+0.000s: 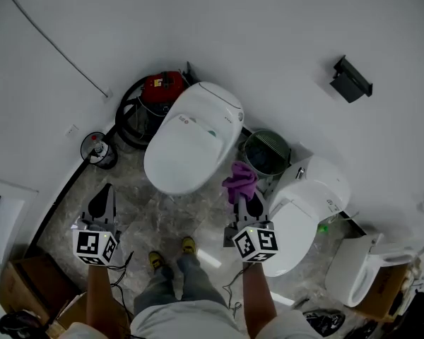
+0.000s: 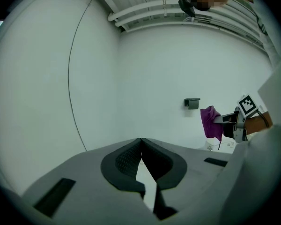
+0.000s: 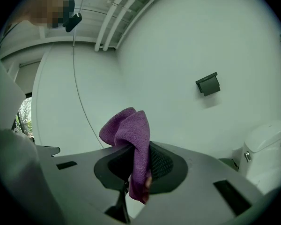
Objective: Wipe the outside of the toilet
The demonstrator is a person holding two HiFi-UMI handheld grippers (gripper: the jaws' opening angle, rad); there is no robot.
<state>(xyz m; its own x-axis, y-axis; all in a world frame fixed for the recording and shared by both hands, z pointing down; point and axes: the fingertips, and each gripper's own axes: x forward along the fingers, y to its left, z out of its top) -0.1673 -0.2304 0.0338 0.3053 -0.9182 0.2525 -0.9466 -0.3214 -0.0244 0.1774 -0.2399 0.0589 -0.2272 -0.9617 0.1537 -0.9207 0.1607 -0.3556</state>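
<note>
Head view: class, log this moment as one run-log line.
right gripper: shut on purple cloth | left gripper: shut, empty | toilet: not touched

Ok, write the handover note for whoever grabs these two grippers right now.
Left gripper: jaws together with nothing between them, held over the floor to the left of the middle toilet.
Right gripper: shut on the purple cloth, held between the middle toilet and the right toilet, apparently touching neither.
Done: the cloth is in hand; the pictures do not show whether anything has been wiped.
Left: bring the cloth to a toilet's outer shell and wipe it, probably all round.
</note>
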